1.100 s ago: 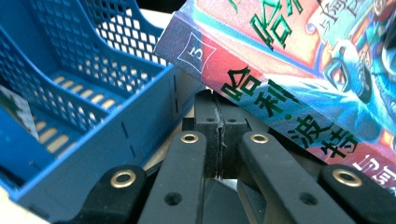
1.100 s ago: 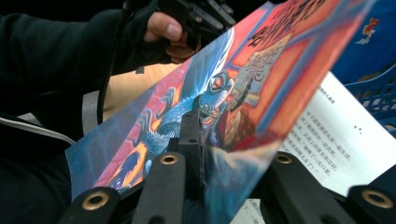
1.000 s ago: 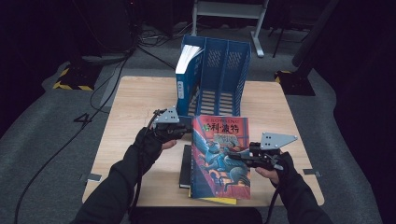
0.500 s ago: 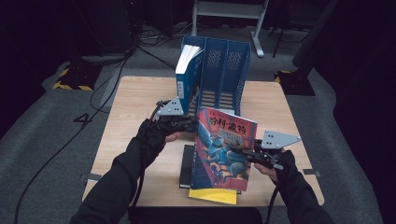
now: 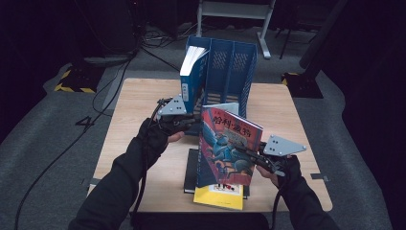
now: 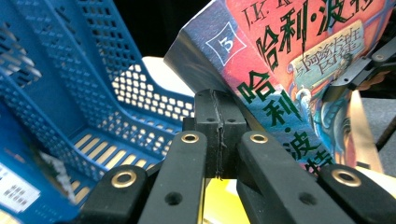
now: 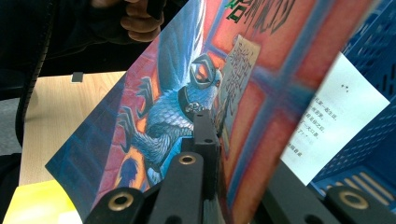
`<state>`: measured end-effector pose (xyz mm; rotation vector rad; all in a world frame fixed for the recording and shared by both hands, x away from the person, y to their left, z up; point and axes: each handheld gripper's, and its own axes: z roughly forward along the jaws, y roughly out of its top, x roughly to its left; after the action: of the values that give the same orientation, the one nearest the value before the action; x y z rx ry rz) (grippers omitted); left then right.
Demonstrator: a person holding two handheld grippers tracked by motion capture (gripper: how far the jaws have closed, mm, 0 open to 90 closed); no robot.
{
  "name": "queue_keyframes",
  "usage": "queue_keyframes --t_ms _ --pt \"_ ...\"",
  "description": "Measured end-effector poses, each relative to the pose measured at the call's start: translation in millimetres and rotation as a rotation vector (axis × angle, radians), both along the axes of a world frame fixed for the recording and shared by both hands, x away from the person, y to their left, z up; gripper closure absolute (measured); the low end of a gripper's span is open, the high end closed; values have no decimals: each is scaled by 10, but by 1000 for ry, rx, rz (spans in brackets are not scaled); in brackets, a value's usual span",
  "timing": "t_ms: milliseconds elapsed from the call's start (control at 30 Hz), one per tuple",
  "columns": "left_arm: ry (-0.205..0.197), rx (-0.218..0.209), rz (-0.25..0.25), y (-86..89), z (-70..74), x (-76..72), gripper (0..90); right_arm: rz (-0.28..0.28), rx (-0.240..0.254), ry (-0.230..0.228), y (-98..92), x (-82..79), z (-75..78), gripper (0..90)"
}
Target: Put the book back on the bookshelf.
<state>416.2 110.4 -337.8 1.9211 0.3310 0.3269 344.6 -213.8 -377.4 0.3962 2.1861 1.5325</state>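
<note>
The light wooden table (image 5: pixel 139 120) bears one blue perforated plastic file rack (image 5: pixel 230 67) holding one blue-spined book (image 5: pixel 192 72). In front of it, one red-and-blue illustrated hardcover book (image 5: pixel 227 148) stands tilted above one black book (image 5: pixel 190 170) and one yellow book (image 5: pixel 218 197). The right gripper (image 5: pixel 249 152), just closing, clamps its cover; the left gripper (image 5: pixel 194 123), jaws clenched together, presses against its spine.
</note>
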Motion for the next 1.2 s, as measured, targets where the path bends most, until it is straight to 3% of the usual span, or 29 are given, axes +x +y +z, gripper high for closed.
queue_keyframes --t_ms 133,233,400,600,900,1033,1200 --pt "-17 -4 -24 -33 72 -52 900 -6 -2 -59 -8 -139 -9 873" --pt "-12 -8 -34 -53 97 -58 900 1 9 -68 -18 -196 -8 868" --pt "-20 -5 -66 -120 155 -64 900 3 7 -63 -25 -180 -3 826" --pt "-40 2 -95 -193 235 -115 900 -3 2 -62 -2 -137 32 840" --pt "-80 8 -98 -170 326 -215 900 -24 -19 -115 77 -144 61 867" --pt "-68 -14 -101 -107 291 -258 898 -6 -15 -117 97 -175 56 872" --pt "-58 -63 -94 -15 239 -366 835 21 -16 -135 94 -256 64 874"
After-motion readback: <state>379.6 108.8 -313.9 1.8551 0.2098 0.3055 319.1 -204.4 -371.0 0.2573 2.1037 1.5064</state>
